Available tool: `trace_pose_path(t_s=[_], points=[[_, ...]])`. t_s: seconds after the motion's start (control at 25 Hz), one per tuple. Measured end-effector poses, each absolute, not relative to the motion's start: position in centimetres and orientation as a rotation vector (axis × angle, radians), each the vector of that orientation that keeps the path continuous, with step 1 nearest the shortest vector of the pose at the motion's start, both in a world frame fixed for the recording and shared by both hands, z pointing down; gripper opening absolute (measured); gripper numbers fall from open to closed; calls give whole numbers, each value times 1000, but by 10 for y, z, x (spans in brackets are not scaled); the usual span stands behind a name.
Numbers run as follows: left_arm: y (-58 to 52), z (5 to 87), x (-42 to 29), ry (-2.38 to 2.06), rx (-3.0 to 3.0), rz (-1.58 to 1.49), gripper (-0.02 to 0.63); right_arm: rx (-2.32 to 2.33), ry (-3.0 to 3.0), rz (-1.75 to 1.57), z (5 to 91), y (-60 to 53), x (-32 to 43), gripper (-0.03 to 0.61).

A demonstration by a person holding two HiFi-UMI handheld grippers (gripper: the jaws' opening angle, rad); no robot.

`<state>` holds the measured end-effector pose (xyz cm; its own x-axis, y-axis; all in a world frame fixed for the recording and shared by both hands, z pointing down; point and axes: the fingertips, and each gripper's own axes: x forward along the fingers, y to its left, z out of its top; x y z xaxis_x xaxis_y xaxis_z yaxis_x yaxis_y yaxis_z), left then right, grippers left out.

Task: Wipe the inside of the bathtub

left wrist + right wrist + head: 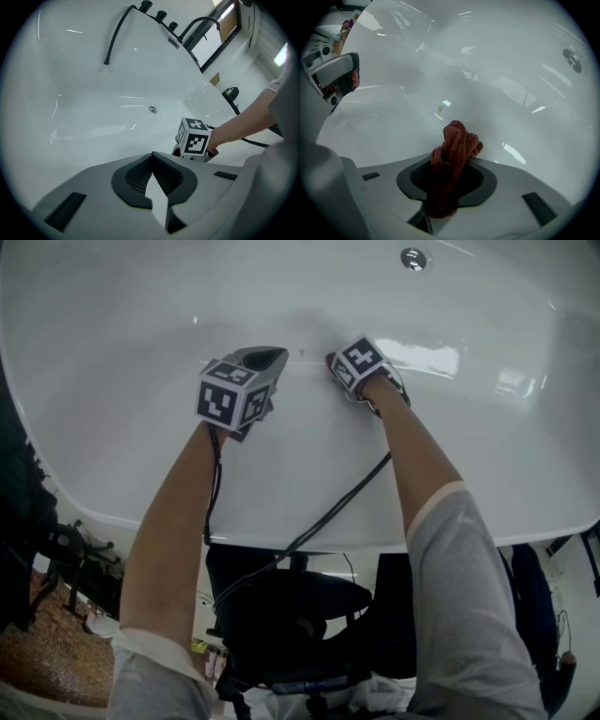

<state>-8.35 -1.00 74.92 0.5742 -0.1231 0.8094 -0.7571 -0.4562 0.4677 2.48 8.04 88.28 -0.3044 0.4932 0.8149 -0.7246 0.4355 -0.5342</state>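
Observation:
The white bathtub (pixel 141 456) fills the head view, and both grippers are down inside it against the near wall. My right gripper (pixel 453 161) is shut on a crumpled dark red cloth (pixel 455 139), which bulges past the jaws and sits close to the tub's wall. In the head view the right gripper (pixel 336 364) shows only its marker cube; the cloth is hidden there. My left gripper (pixel 270 359) hovers just to the right gripper's left. In its own view the left gripper (pixel 152 154) has its jaws meeting at the tips with nothing between them.
A round drain (pixel 413 258) sits in the tub's floor far from me. Black taps (pixel 159 15), a curved spout (pixel 199 21) and a black hose (pixel 117 33) stand on the far rim. Cables trail from both grippers over the near rim (pixel 309 535).

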Motion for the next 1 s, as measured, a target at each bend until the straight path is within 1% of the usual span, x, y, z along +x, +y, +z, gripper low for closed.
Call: trace_pose_path(t_s=[0.16,0.28,0.52,0.8,0.88,1.0], points=[[-16,750,-81,-692,1947,896,8,281,-1398,1192,899,78,40,117],[-17,755,-93,-699,1941,905,8,276,-1384,1134,913,76,37,117],[-22,765,-133,-771,1896,903,8,179,-1437,1142,917,72,-12,115],[-14,769,-146,-776,1886,916,8,95,-1543,1126,917,67,-91,117],[-12,772,-144,-774,1879,919,8,100,-1552,1114,919,62,-95,115],[-10,774,-135,-756,1875,918,8,186,-1540,1188,919,54,-74,114]])
